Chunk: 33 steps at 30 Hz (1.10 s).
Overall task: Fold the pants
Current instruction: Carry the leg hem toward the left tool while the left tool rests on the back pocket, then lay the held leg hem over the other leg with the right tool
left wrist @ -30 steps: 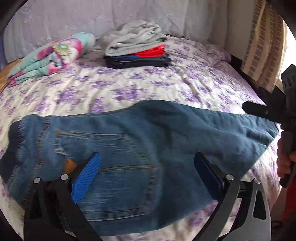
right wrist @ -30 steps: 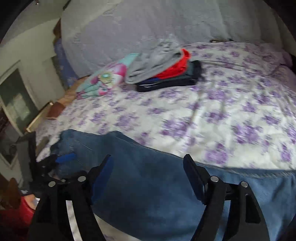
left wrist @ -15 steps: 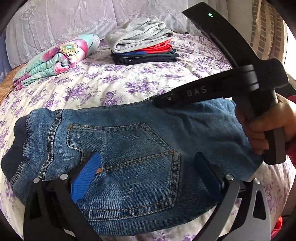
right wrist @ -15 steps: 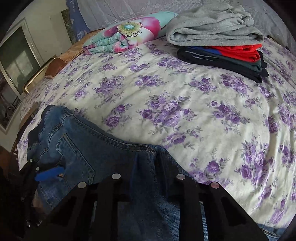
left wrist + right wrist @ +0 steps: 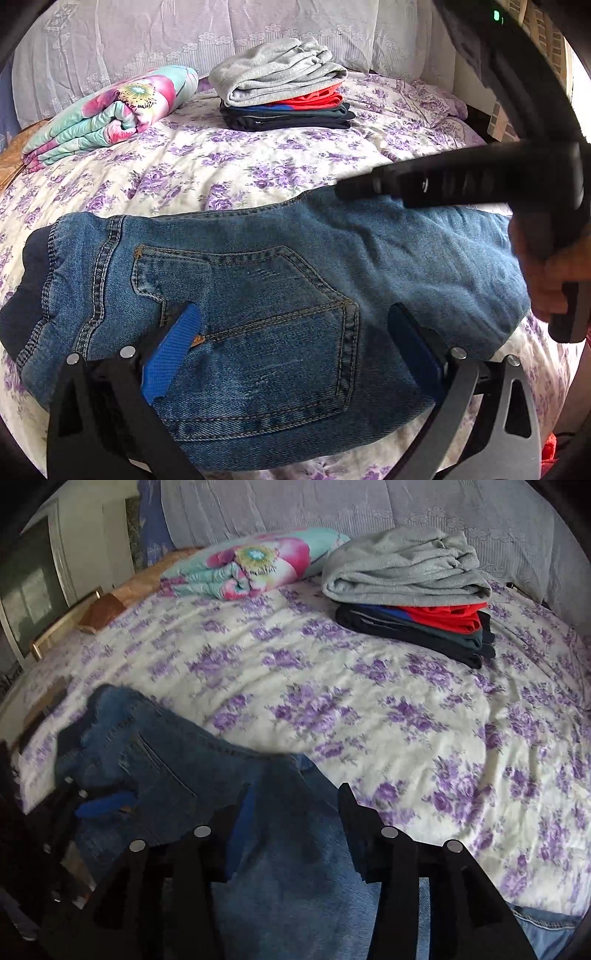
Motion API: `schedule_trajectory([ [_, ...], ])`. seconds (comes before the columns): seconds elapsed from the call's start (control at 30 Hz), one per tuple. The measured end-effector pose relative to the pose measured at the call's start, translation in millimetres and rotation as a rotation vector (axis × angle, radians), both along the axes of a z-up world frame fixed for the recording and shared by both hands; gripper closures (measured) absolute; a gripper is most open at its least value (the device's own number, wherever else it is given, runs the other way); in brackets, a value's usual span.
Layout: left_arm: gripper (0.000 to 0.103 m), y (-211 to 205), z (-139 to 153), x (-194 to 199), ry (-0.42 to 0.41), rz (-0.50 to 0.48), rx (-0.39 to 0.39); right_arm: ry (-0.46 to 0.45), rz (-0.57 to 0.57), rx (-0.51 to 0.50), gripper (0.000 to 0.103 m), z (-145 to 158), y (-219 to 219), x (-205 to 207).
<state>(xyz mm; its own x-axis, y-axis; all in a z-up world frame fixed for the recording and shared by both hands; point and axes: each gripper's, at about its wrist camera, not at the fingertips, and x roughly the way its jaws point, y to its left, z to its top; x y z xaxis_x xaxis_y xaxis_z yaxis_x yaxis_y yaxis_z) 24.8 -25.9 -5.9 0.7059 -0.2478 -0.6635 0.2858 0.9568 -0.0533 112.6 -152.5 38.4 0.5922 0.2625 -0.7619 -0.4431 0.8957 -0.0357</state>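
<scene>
Left hand-held gripper: jaws spread wide, nothing pinched; blue pads hover over the back pocket of the jeans, at 6 o'clock in the left wrist view.
Right hand-held gripper: jaws part-way apart and opening; denim lies under and between them, but whether the pads press it cannot be told for sure, and they look clear of the cloth. In the left wrist view its black body enters from 3 o'clock, carried by the person's hand.
Jeans: blue denim, folded over on the near edge of the bed, back pocket up; long axis runs from 9 o'clock, where the dark waistband sits, to 3 o'clock, where the fold bulges.
Key relation: the left gripper is nearer the waistband end, the right gripper nearer the folded end; a next fold would likely carry one end along that 9-to-3 axis.
Bed: purple-flowered sheet, beyond the jeans toward 12 o'clock.
Stack of folded clothes: grey on top, red and dark below, at 12 o'clock, well apart from the jeans.
Rolled floral blanket: at 10 o'clock.
</scene>
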Motion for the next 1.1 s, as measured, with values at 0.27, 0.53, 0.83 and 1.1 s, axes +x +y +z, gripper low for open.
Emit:
schedule_trajectory([
  [0.27,0.005,0,-1,2,0.003,0.000,0.007,0.029,-0.095,0.147,0.043,-7,-14,36],
  [0.53,0.005,0,-2,6,0.005,0.004,0.028,-0.034,-0.121,-0.030,0.041,-12,-30,17],
  [0.83,0.004,0,-3,7,0.006,0.008,0.044,-0.045,-0.206,0.165,0.033,-3,-56,31],
  [1.1,0.004,1,-3,7,0.005,0.006,0.046,-0.063,-0.355,0.333,0.010,12,-191,-76],
])
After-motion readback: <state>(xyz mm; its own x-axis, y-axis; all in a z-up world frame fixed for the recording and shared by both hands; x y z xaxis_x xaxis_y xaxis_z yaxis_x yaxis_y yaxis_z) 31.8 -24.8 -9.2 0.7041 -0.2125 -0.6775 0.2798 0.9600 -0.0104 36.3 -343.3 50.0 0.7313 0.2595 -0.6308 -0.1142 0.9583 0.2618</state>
